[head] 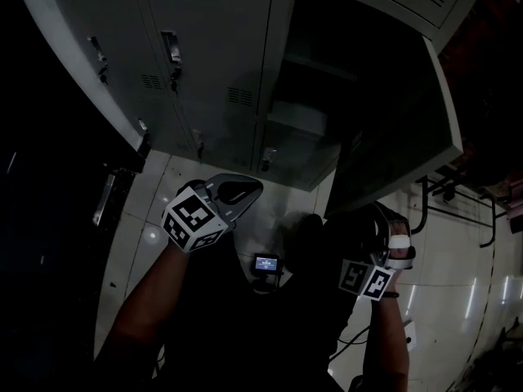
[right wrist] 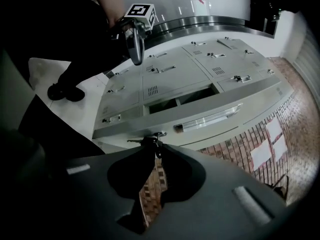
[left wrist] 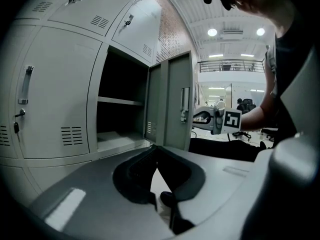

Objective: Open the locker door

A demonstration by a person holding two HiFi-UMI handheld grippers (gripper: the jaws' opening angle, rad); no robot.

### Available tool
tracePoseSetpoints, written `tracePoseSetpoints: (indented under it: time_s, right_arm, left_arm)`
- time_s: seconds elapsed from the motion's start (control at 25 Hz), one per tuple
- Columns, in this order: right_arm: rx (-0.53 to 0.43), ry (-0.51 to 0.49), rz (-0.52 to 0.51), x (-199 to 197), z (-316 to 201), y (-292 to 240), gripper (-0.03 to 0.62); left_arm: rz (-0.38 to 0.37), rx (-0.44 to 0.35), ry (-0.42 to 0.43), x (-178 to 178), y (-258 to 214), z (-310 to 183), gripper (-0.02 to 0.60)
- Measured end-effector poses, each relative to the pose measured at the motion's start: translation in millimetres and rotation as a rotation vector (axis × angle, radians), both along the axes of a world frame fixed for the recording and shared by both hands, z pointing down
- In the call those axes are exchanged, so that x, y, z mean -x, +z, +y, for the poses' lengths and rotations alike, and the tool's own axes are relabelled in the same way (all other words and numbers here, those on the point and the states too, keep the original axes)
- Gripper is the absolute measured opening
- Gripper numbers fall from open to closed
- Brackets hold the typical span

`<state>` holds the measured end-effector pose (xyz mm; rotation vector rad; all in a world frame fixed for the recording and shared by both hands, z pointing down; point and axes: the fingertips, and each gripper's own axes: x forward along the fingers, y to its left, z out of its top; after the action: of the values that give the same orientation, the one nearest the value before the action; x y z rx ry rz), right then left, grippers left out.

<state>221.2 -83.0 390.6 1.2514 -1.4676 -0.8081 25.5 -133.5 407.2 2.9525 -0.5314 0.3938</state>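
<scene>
Grey metal locker door [head: 392,129] stands wide open at 2 o'clock, dark compartment [head: 315,72] exposed. I judge the opening essentially done. Right claw [right wrist: 151,148] is nipped on the small metal key [right wrist: 142,141] at the door's edge. Left claw [left wrist: 157,151], at 8 o'clock, has its tips together and holds nothing. Only the release is left.

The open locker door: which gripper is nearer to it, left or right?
Right. The right gripper is at the open door, with its jaws closed on the key in the door's lock. The left gripper is held back from the door and touches nothing.
</scene>
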Motion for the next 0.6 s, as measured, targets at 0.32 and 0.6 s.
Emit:
tracePoseSetpoints:
  time_s: [0.32,0.6]
  right_arm:
    - [-0.016,0.056,-0.021,-29,7,0,0.043]
    - [0.023,0.015,-0.047,-32,30,2,0.129]
  left_arm:
    - [-0.008,0.001,0.008,-8,2,1,0.011]
    - [-0.028,-0.006,0.022,-16,4,4,0.011]
